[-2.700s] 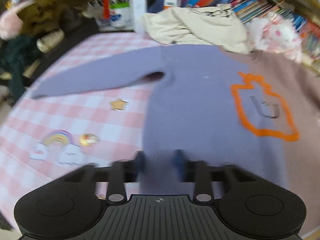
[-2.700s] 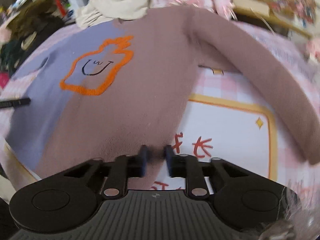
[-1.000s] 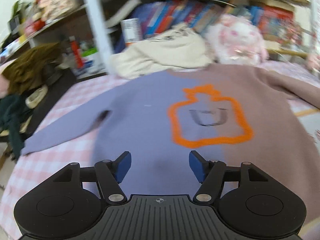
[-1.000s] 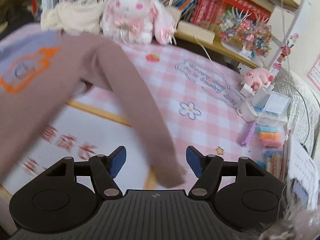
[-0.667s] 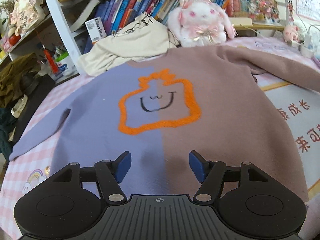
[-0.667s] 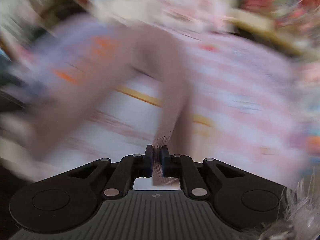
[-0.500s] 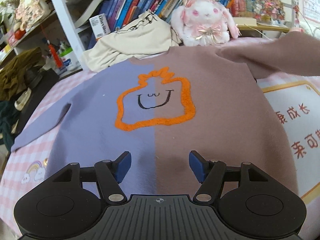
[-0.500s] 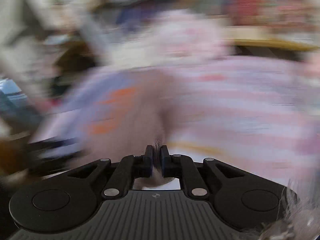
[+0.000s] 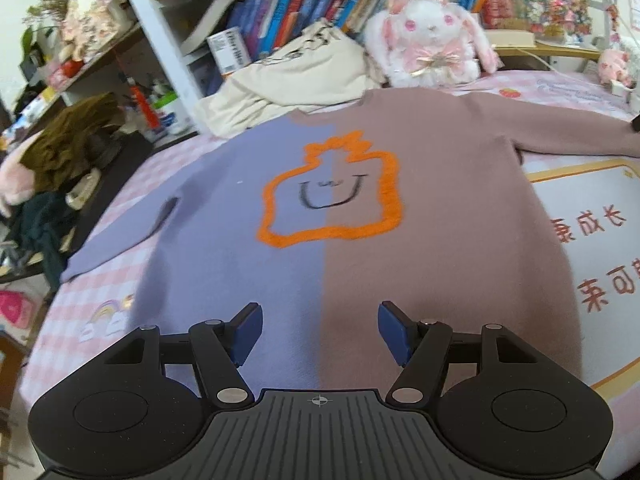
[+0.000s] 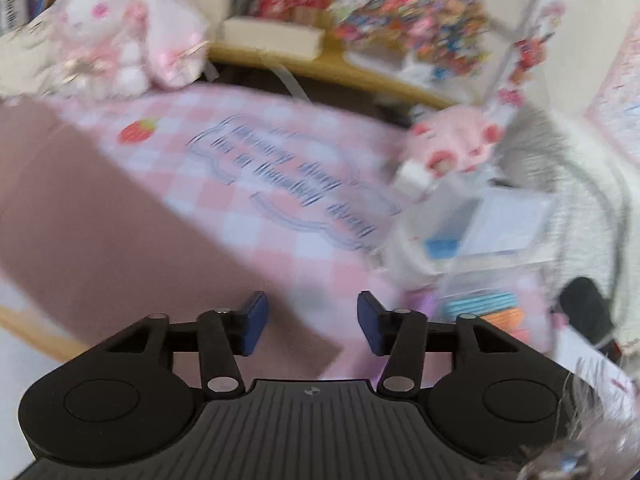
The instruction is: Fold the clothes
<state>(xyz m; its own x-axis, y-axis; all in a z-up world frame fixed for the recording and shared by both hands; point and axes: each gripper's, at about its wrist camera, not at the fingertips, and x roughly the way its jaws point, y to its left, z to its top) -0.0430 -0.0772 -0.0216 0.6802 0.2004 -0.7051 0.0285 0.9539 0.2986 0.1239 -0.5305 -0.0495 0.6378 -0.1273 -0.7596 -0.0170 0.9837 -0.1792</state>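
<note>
sweater (image 9: 360,208) flat on tablecloth (image 9: 132,280), plush rabbit (image 9: 430,36) behind it

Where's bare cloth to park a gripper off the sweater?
Free: pink checked cloth between the purple sleeve and the hem, and the white printed panel right of the sweater. Crowded: cream garment and plush rabbit behind the collar.
</note>
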